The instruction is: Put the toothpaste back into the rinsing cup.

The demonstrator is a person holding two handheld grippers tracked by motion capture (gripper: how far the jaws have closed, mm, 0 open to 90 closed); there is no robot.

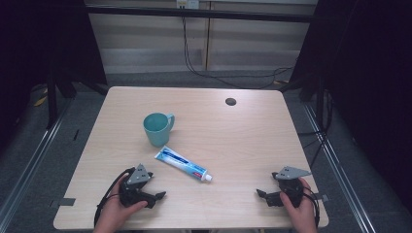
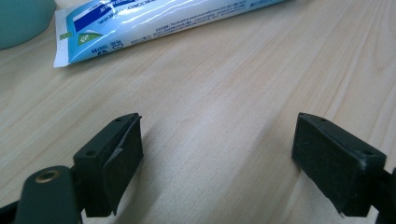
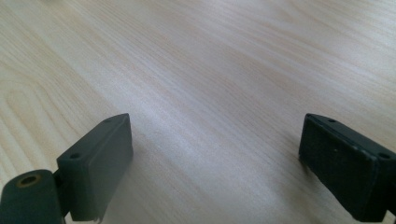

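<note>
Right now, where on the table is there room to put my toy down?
The whole right half of the table is bare, from the small dark hole down to the right gripper. It is crowded on the left, where the teal mug and toothpaste tube sit just beyond the left gripper.

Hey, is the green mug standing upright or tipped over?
Upright. The high view shows the green mug with its round opening facing up and its handle out to the side, beside the toothpaste tube.
</note>
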